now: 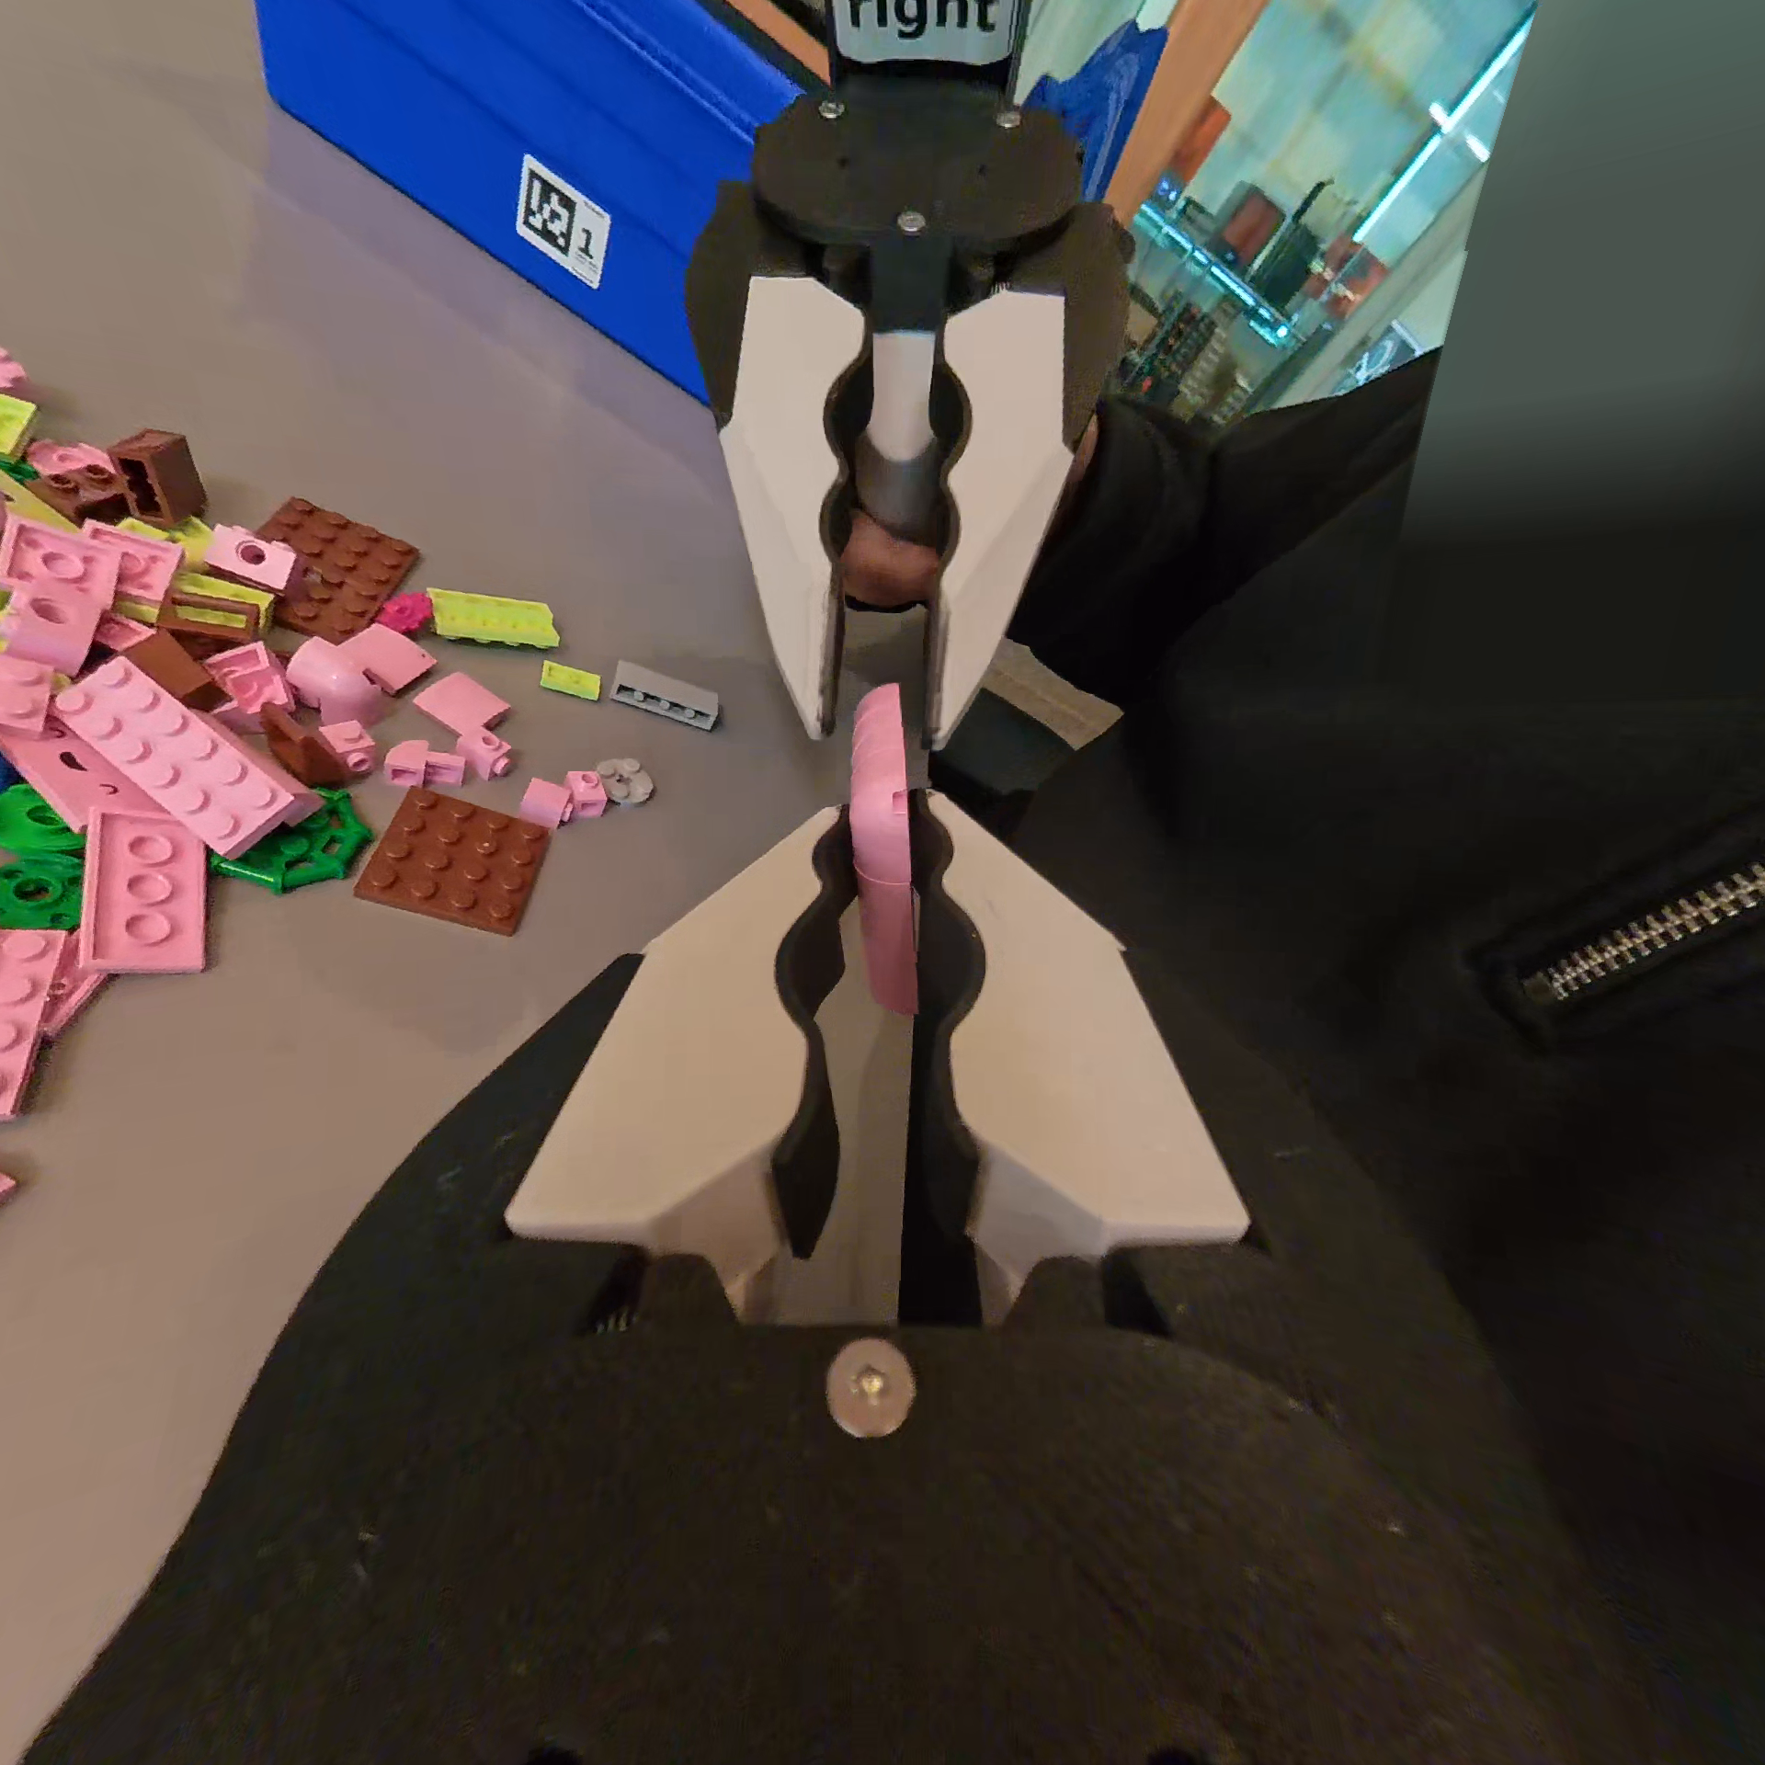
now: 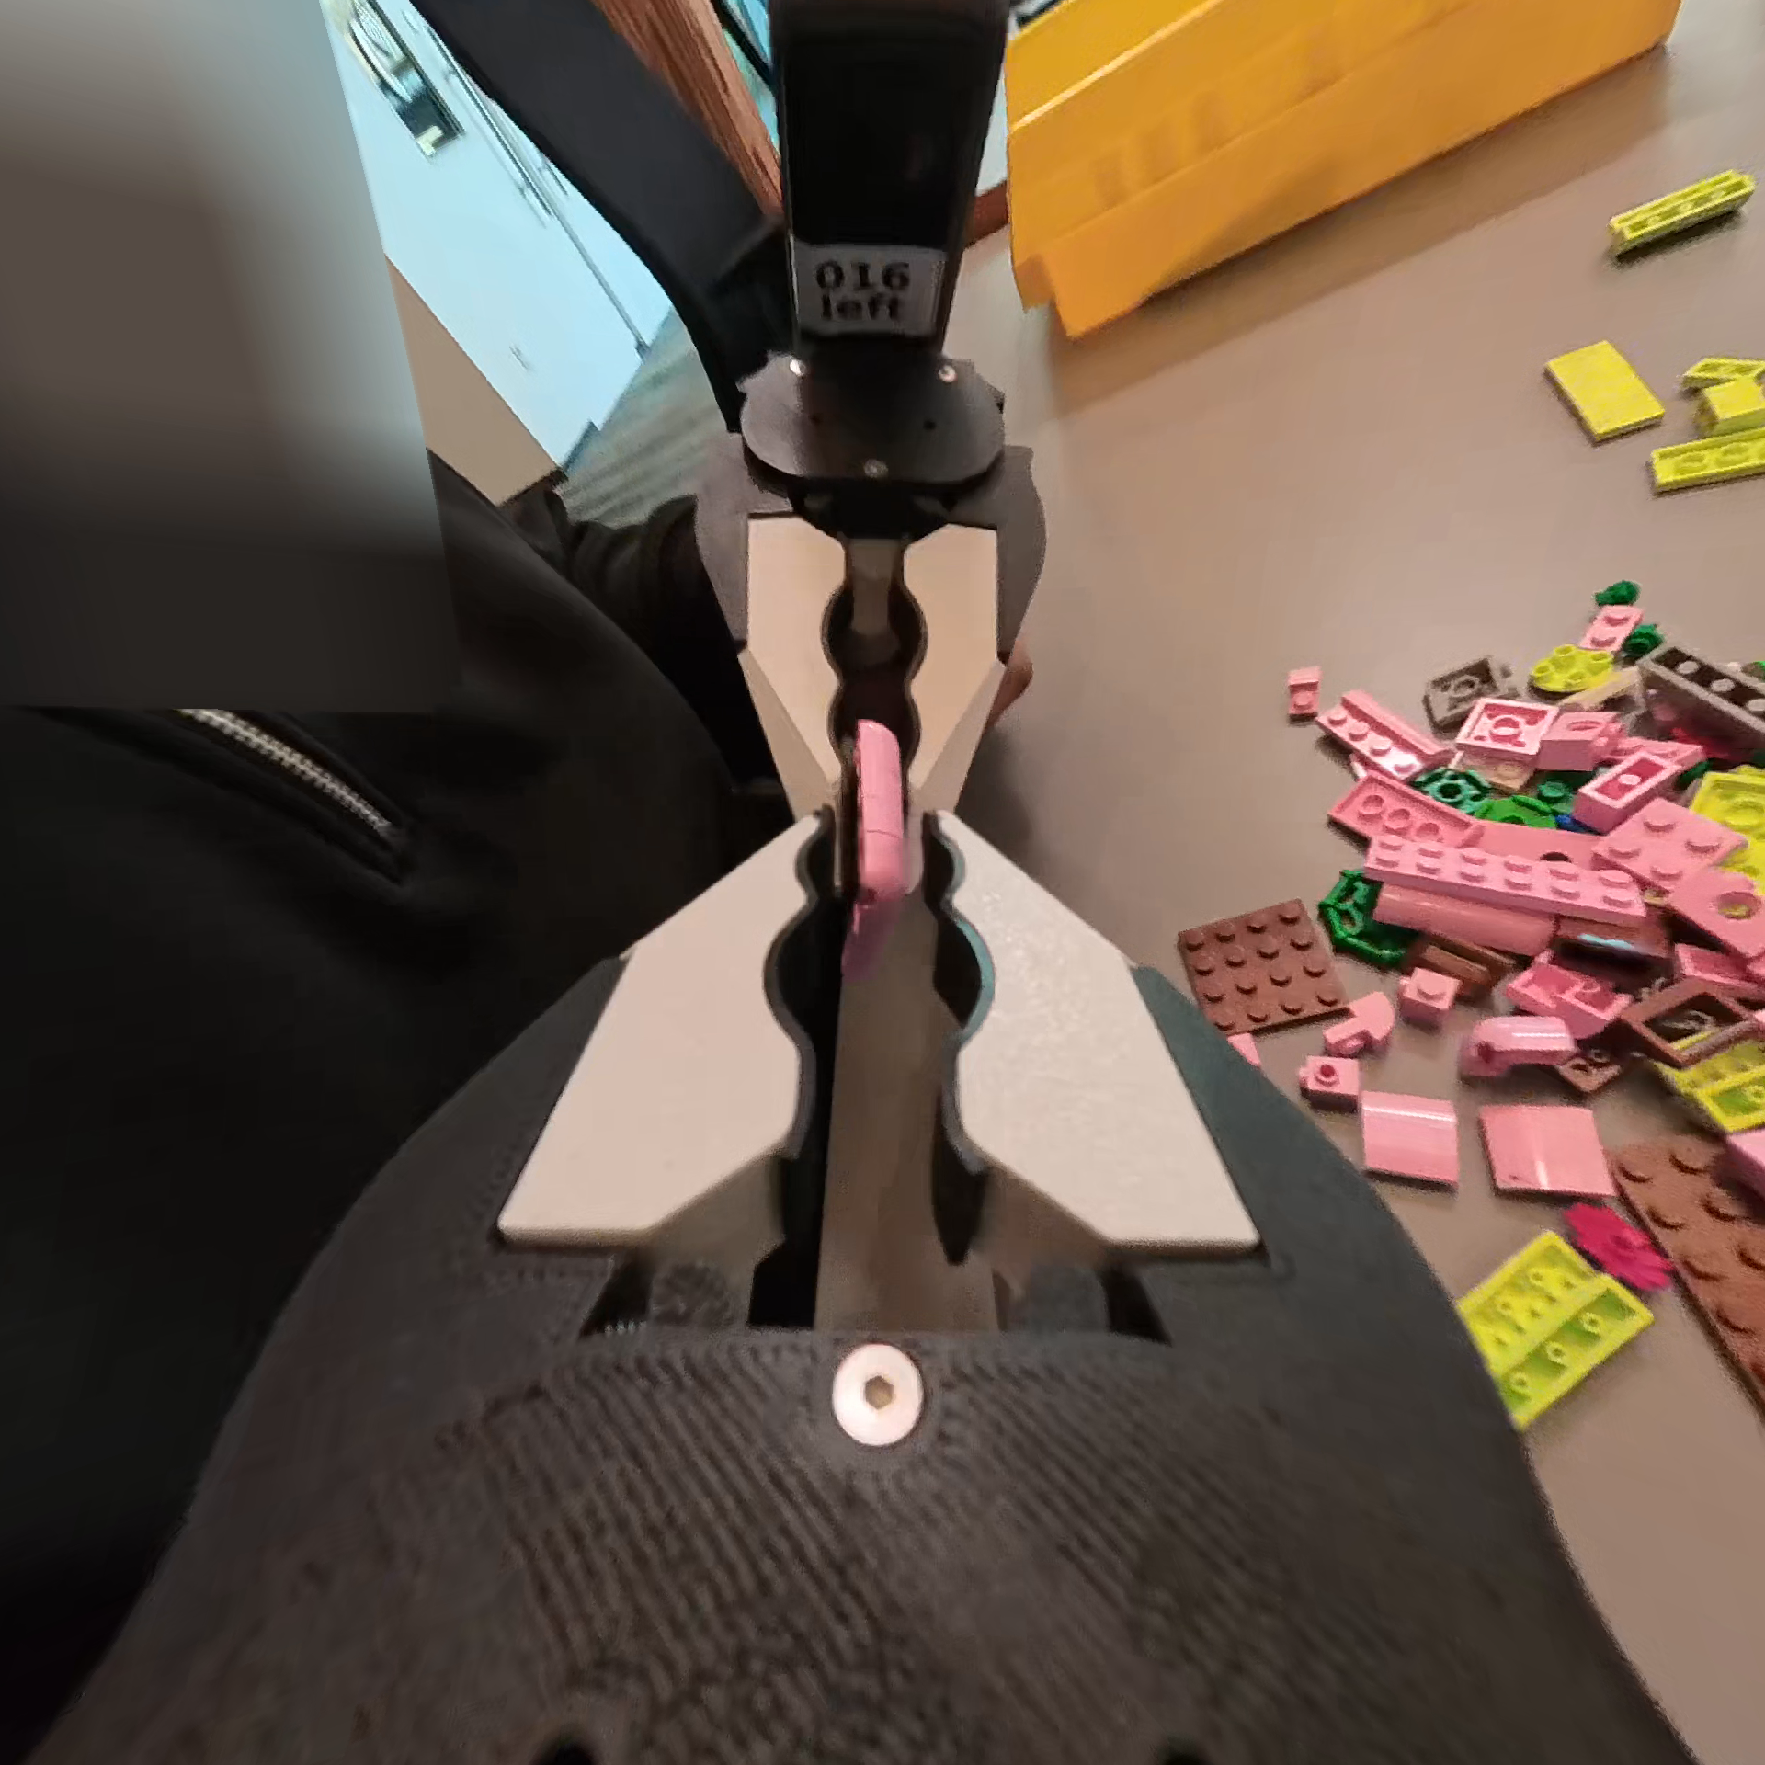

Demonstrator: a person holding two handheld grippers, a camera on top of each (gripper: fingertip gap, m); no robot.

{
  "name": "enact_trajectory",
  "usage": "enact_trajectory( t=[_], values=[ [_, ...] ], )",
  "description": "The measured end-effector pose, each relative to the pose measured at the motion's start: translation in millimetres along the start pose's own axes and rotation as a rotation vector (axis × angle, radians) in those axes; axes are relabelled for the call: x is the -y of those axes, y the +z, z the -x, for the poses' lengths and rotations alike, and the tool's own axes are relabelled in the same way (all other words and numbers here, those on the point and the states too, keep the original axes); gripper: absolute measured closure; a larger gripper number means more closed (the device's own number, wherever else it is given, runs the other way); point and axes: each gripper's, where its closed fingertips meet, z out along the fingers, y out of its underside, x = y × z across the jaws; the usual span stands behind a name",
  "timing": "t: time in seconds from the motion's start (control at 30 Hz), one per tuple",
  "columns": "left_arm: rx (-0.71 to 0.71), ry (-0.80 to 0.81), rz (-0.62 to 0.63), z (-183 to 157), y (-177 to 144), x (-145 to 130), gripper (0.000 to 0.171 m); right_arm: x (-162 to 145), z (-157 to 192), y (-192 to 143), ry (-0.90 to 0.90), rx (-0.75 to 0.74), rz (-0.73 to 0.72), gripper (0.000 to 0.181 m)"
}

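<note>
The pink curved piece (image 1: 883, 850) is sitting edge-on between the two claws, above the person's dark jacket (image 1: 1433, 860) just off the counter's (image 1: 382, 430) near edge. The left claw (image 1: 883, 812) is clenching it near the fingertips. The right claw (image 2: 874, 821) is facing the left claw tip to tip; its fingers are lying close on either side of the same piece, though I cannot tell whether they are gripping it. A heap of pink, brown and green bricks (image 1: 143, 764) is lying on the counter, with a blue bin (image 1: 497, 124) and a yellow bin (image 2: 1289, 124) toward its far side.
</note>
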Motion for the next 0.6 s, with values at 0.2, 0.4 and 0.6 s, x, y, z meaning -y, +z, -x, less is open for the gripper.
enact_trajectory(
  t=[0.2, 0.4, 0.6],
  values=[
    [0.015, 0.071, 0.067, -3.7, 1.6, -9.0, 0.163, -7.0, 6.0, 3.7, -0.017, 0.047, 0.054, 0.177],
    [0.337, 0.460, 0.154, 24.2, -2.9, -13.4, 0.161, -18.8, -10.2, 6.8, -0.390, -0.195, 0.184, 0.177],
    [0.380, 0.389, 0.182, 35.7, -10.2, -24.2, 0.119, -26.6, -27.3, 11.5, -0.882, -0.477, 0.269, 0.181]
  ],
)
